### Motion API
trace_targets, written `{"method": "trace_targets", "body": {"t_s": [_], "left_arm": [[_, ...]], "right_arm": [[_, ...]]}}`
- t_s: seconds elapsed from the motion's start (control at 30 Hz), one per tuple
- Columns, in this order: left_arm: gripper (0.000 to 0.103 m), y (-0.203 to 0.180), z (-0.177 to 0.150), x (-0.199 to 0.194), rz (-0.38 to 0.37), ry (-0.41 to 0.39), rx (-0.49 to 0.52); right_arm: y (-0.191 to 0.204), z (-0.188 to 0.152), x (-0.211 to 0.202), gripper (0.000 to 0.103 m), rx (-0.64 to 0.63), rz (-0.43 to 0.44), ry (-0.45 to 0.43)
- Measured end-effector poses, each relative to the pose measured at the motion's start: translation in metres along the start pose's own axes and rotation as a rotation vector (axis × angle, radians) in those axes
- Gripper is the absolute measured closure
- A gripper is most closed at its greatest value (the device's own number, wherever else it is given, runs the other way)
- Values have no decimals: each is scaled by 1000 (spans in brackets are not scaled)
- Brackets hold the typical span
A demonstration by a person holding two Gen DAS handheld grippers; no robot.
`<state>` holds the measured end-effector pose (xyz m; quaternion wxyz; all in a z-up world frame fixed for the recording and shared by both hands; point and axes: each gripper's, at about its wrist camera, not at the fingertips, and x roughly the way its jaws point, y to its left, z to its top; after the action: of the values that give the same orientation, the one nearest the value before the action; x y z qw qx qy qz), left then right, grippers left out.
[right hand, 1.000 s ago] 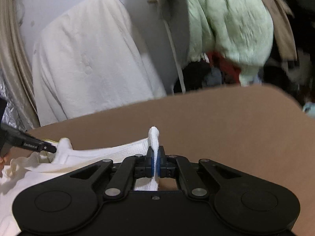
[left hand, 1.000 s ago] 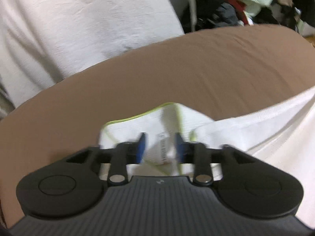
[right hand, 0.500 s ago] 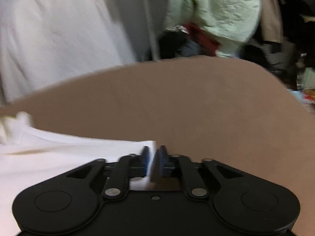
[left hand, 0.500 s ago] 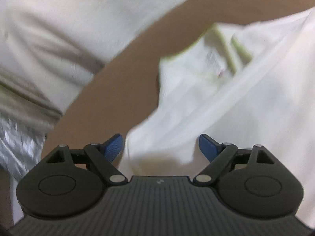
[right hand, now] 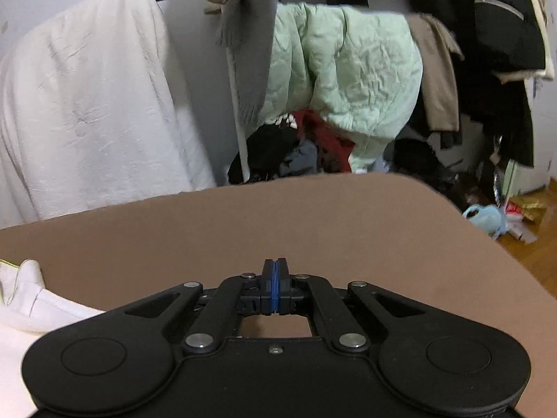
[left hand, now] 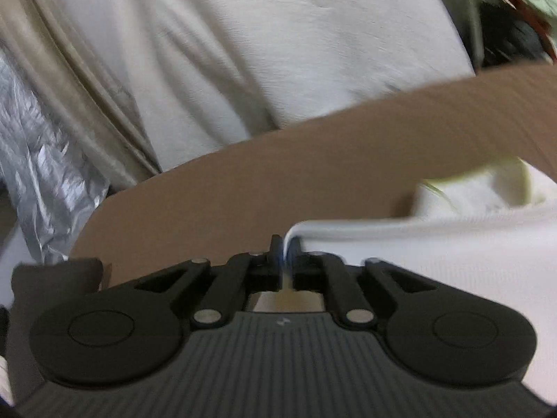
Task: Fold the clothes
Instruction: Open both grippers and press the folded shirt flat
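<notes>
Left tool (left hand: 286,256) pinches the white garment's (left hand: 452,261) soft, limp hem, seemingly; right tool (right hand: 275,291) is closed, empty, above the bench (right hand: 313,219).

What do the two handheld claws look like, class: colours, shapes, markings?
Both look alike. The left claw and right claw have black bodies with two round lobes carrying embossed circles, black linkage arms with silver rivets, and blue pads on black fingers. The left body is ribbed grey with a small pale mark; the right is smooth with one screw.

shirt (right hand: 31,308) on table (right hand: 313,223), left | draped sheet (right hand: 87,104) behind table
</notes>
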<state>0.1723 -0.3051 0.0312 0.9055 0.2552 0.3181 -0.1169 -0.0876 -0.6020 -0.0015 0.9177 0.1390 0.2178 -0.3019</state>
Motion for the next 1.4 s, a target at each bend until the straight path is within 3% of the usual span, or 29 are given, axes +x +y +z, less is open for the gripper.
{"method": "trace_targets", "body": {"t_s": [0.03,0.1,0.17,0.27,0.33,0.4,0.47,0.53,0.6,0.67,0.77,0.87,0.9,0.93,1.0,1.03,1.1,1.2,1.27,1.3,1.33,1.37,1.4], "left_arm": [[58,6,-1,9,2,17,3],[38,14,-8,17,61,67,23],[38,31,-26,10,91,80,17],[37,64,-54,-11,26,101,-59],[27,87,-81,-25,24,155,-123],[25,111,-115,-42,31,214,-190],[25,132,-147,-57,-1,235,-244],[25,145,-175,-71,-48,214,-292],[25,156,-197,-77,-113,169,-355],[25,161,-204,-74,-198,177,-439],[25,157,-210,-70,-349,243,-557],[26,147,-219,-61,-394,344,-567],[40,147,-225,-61,-394,321,-605],[68,148,-232,-59,-402,300,-659],[97,151,-235,-62,-415,298,-708],[98,153,-230,-73,-379,277,-703],[100,156,-219,-98,-291,226,-660],[100,153,-213,-121,-102,187,-543],[96,147,-216,-117,70,252,-412],[89,149,-219,-111,64,302,-414],[77,155,-226,-111,-6,356,-474],[73,163,-236,-113,-109,388,-607],[60,171,-246,-116,-214,418,-741]], "right_arm": [[-2,-1,3,102,21,20,25],[-1,-4,6,97,46,56,67],[7,-6,5,94,34,101,92],[23,-8,5,93,-11,138,119],[31,-8,3,92,-24,155,148],[37,-8,0,91,-29,174,181],[40,-7,-8,83,-30,204,210],[40,-6,-20,61,-12,239,228],[33,-4,-31,54,25,257,243],[23,-4,-40,52,76,255,274],[3,-9,-65,52,144,267,324],[-21,-26,-98,42,211,287,332],[-29,-33,-106,39,236,294,331],[-34,-41,-110,38,269,305,339],[-40,-54,-111,38,345,334,367],[-43,-61,-112,38,384,348,381],[-45,-69,-114,38,424,358,392],[-35,-66,-126,38,354,315,351],[-31,-66,-134,38,327,306,339],[-31,-67,-136,38,336,302,347],[-31,-69,-142,38,356,305,351],[-32,-71,-149,38,382,314,352],[-32,-74,-157,38,409,329,356]]}}
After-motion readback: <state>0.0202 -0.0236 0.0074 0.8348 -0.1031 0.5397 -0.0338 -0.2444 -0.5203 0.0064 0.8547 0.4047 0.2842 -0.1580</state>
